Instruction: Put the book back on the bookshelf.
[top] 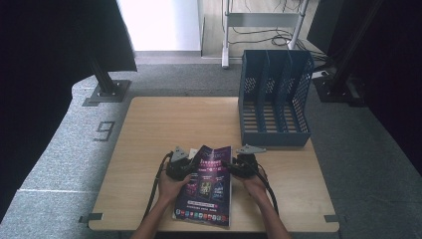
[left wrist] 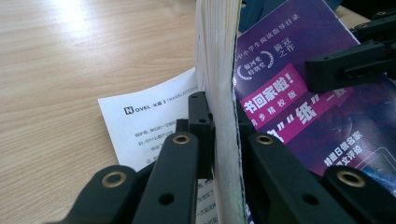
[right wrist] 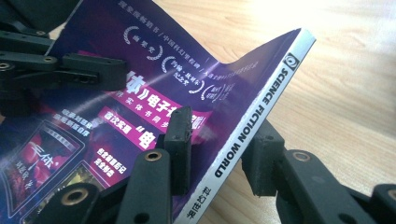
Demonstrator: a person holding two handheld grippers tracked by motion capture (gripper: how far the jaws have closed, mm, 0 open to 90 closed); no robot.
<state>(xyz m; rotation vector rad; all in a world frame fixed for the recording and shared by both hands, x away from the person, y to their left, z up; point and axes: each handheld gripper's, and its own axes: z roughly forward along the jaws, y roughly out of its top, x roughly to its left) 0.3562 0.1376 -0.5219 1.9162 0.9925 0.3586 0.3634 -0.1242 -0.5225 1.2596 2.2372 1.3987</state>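
The left claw point(left wrist: 212, 135) is clamping the open page edge of the magazine point(top: 206, 186), its pads pressing the paper block from both sides. The right claw point(right wrist: 218, 149) is straddling the spine, one pad lying against the purple cover and the other sitting just under the spine; I cannot tell whether that lower pad is pressing yet. Between them the magazine is arching, its far end lifted while its near end is resting on the bench point(top: 164, 119) by the front edge. A loose white sheet point(left wrist: 149, 121) is lying under the left side of it.

To my eye the person is gathering the magazine to stand it upright, probably for the blue file rack point(top: 273, 99) standing at the far right corner. Doing that well means squeezing the right claw fully onto the spine before lifting, keeping both hands rising evenly so the cover is not creasing further, and watching that the white sheet is not dragging along.
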